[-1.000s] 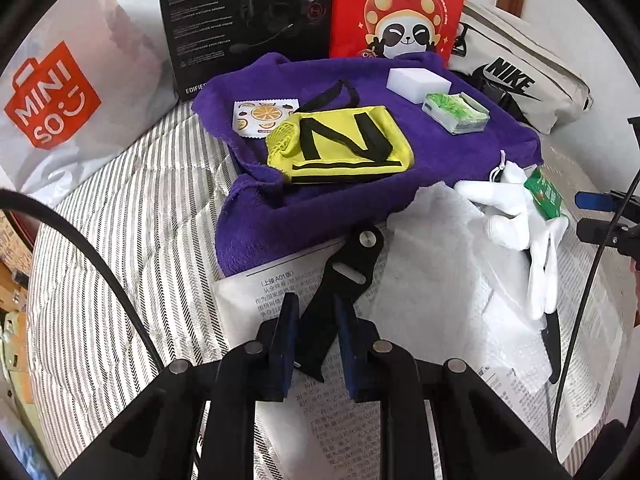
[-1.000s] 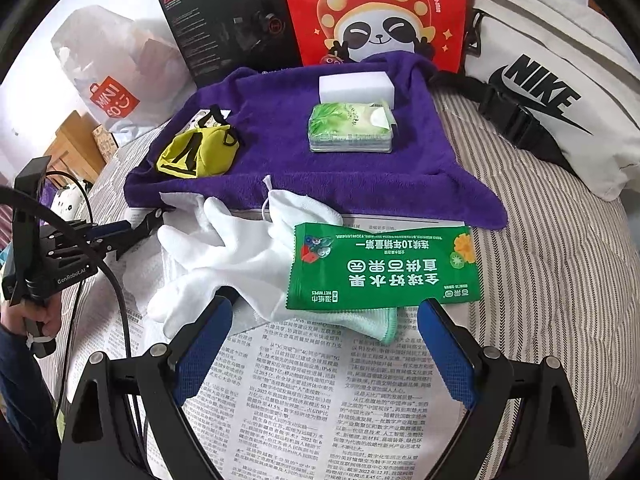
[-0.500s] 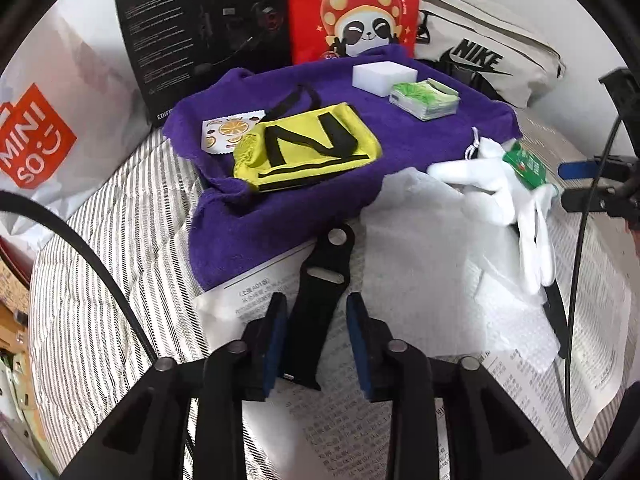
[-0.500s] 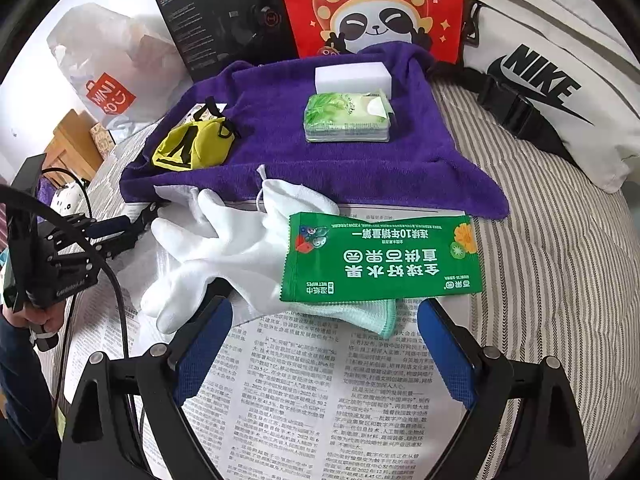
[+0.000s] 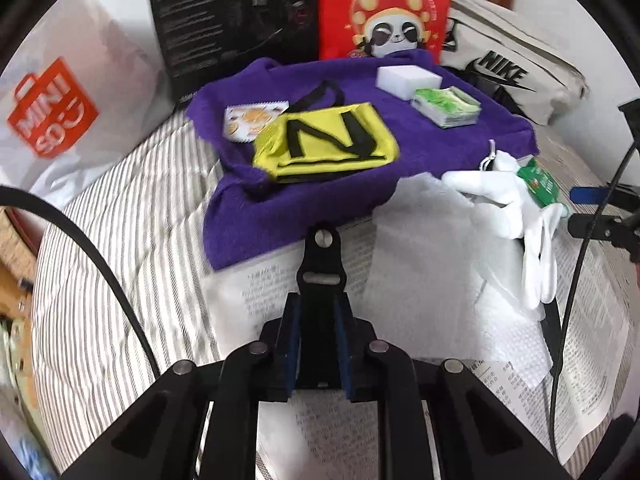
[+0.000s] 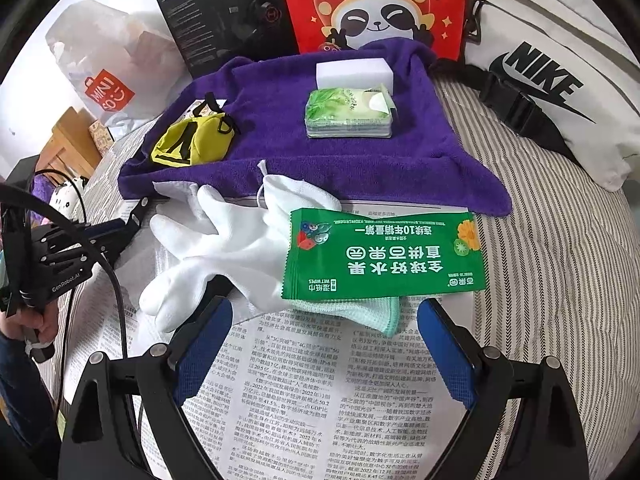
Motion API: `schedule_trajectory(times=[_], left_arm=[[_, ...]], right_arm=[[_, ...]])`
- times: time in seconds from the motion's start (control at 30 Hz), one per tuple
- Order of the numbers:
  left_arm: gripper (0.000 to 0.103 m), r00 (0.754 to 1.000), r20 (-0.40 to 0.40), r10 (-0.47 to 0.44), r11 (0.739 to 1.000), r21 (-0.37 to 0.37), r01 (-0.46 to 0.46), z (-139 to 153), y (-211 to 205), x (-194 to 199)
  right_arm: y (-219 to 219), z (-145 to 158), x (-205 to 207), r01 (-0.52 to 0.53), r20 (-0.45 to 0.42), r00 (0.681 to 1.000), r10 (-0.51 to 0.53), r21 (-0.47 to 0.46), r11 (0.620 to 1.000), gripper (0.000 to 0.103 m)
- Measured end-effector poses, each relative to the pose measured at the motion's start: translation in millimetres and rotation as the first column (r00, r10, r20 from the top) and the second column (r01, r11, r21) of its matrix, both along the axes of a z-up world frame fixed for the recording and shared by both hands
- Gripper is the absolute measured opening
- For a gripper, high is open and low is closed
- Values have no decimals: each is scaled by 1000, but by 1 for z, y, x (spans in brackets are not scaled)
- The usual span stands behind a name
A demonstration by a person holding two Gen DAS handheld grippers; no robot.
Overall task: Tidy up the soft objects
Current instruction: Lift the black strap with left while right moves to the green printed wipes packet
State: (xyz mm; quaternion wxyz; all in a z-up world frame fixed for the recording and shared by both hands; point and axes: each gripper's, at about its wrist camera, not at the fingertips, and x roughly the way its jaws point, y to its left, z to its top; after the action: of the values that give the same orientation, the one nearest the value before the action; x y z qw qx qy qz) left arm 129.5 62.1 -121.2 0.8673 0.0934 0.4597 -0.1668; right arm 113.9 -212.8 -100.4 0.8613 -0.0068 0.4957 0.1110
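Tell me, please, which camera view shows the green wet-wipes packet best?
The right wrist view: the green wet-wipes packet lies flat, close and whole, its print readable, just ahead of the open right gripper. The left wrist view shows it small, foreshortened, at the edge.

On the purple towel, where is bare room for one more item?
Free: purple towel right of the tissue pack, and its front strip before the white gloves. Crowded: left part, around the yellow pouch.
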Motion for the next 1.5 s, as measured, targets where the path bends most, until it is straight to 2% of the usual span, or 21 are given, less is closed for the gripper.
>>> schedule_trajectory(times=[0.07, 0.13, 0.27, 0.33, 0.4, 0.43, 0.6, 1.07, 1.17, 1.5], left_arm=[[18, 1000, -6, 20, 1000, 10, -20, 0, 0, -2], [23, 1000, 5, 22, 1000, 22, -22, -1, -1, -4], [41, 998, -6, 60, 998, -16, -61, -2, 6, -2], [37, 999, -18, 39, 998, -42, -40, -4, 5, -1], [22, 1000, 2, 21, 1000, 8, -21, -5, -4, -4], [20, 1000, 1, 23, 1000, 3, -23, -4, -5, -5], [20, 1000, -13, 18, 999, -43, -19, -4, 0, -5], [22, 999, -11, 31, 999, -5, -31, -4, 0, -7], [20, 999, -15, 44, 999, -32, -44, -4, 3, -5], [20, 998, -8, 59, 998, -33, -60, -5, 3, -3]], right_arm=[[0, 0, 0, 2, -1, 1000, -2, 2, 1000, 93], [-2, 0, -1, 4, 1, 1000, -4, -2, 1000, 93], [-6, 2, -1, 11, 5, 1000, -11, 2, 1000, 93], [-6, 1, 0, 14, 0, 1000, -14, 1, 1000, 93], [-6, 0, 0, 13, -2, 1000, -13, 1, 1000, 93], [-6, 0, 1, 13, -4, 1000, -13, 1, 1000, 93], [-7, -1, 1, 14, -7, 1000, -14, 2, 1000, 93], [-12, -2, 0, 26, -9, 1000, -25, 12, 1000, 93], [-13, -3, 1, 31, -5, 1000, -31, 20, 999, 93], [-17, -13, 24, 109, 3, 994, -110, 40, 993, 93]])
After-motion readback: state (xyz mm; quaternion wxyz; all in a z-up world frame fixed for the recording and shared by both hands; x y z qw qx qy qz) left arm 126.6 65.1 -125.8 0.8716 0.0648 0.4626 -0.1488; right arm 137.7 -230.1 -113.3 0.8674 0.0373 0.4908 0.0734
